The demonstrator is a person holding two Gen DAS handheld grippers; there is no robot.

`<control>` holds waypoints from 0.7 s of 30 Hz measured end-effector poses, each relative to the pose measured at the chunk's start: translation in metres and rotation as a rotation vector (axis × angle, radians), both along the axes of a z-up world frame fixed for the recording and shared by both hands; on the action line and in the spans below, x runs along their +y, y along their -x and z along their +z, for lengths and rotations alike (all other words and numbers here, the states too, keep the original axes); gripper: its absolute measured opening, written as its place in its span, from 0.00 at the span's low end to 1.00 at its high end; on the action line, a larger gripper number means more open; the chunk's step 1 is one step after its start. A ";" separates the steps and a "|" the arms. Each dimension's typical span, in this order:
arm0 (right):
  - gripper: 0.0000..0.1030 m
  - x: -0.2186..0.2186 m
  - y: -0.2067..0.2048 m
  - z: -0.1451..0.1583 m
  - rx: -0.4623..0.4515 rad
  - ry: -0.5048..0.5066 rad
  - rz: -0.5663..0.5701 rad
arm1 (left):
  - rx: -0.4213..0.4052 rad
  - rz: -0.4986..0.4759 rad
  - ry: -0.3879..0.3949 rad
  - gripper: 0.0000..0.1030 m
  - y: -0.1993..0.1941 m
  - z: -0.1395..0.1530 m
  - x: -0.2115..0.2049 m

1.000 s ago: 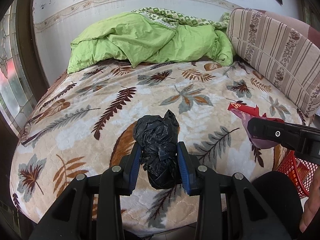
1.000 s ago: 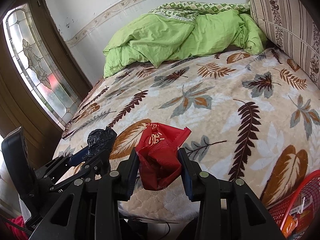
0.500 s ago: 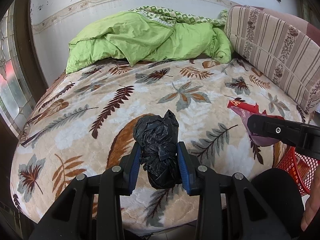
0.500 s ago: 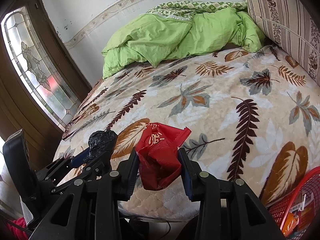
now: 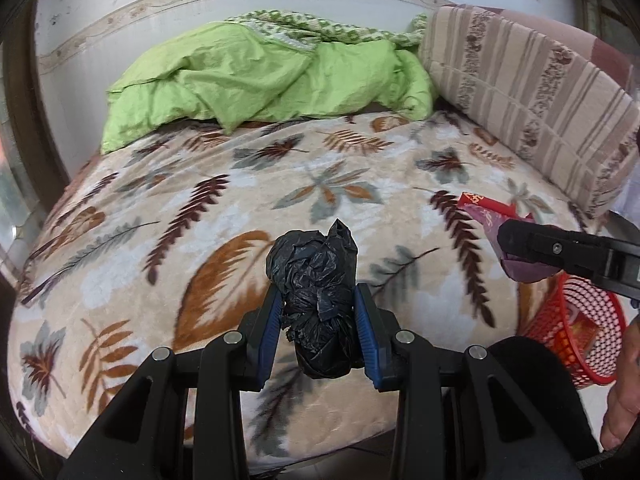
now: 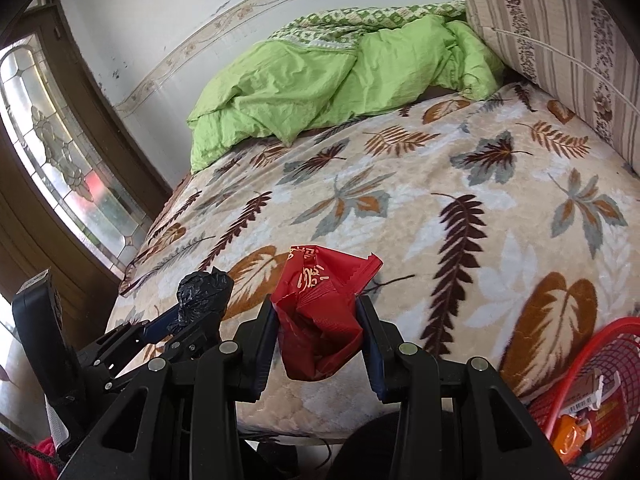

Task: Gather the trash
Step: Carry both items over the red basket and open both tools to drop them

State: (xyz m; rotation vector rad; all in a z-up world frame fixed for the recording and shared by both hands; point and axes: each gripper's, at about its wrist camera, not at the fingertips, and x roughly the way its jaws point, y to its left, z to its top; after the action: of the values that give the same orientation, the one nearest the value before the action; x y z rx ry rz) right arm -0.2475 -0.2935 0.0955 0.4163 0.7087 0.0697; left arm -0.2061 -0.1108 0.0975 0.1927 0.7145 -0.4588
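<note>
My left claw [image 5: 316,320] is clenched on a crumpled black bag [image 5: 314,300], its blue pads hiding the bag's flanks; its long axis runs forward along my fingers, the puckered tip pointing toward the bed [image 5: 200,184]. My right claw [image 6: 318,340] grips a red wrapper [image 6: 320,312] with its torn mouth up and away from me. Both are held above the bed's near edge. The red basket [image 6: 580,364] is cut off in both views; only the right view shows packets inside, only the left a bare hand [image 5: 624,392] at the frame edge.
</note>
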 end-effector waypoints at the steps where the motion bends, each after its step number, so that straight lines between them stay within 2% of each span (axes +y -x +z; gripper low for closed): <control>1: 0.40 -0.005 0.004 0.001 0.000 -0.002 -0.014 | -0.005 -0.024 0.006 0.33 0.002 0.003 -0.005; 5: 0.40 -0.036 0.028 0.005 0.003 -0.016 -0.094 | -0.005 -0.143 0.043 0.33 0.013 0.017 -0.029; 10: 0.40 -0.093 0.078 0.007 0.019 -0.066 -0.264 | 0.026 -0.327 0.073 0.34 0.029 0.031 -0.079; 12: 0.40 -0.115 0.101 0.009 0.022 -0.074 -0.339 | 0.055 -0.396 0.089 0.34 0.037 0.035 -0.099; 16: 0.40 -0.155 0.146 0.009 0.028 -0.084 -0.482 | 0.170 -0.557 0.126 0.34 0.053 0.037 -0.145; 21: 0.40 -0.191 0.184 -0.001 0.051 -0.123 -0.596 | 0.258 -0.691 0.105 0.34 0.077 0.024 -0.197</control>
State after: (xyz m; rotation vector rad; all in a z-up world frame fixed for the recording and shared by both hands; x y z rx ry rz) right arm -0.4319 -0.4849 0.0941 0.7344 0.6084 -0.4630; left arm -0.2829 -0.3078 0.1214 0.2844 0.8669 -1.1941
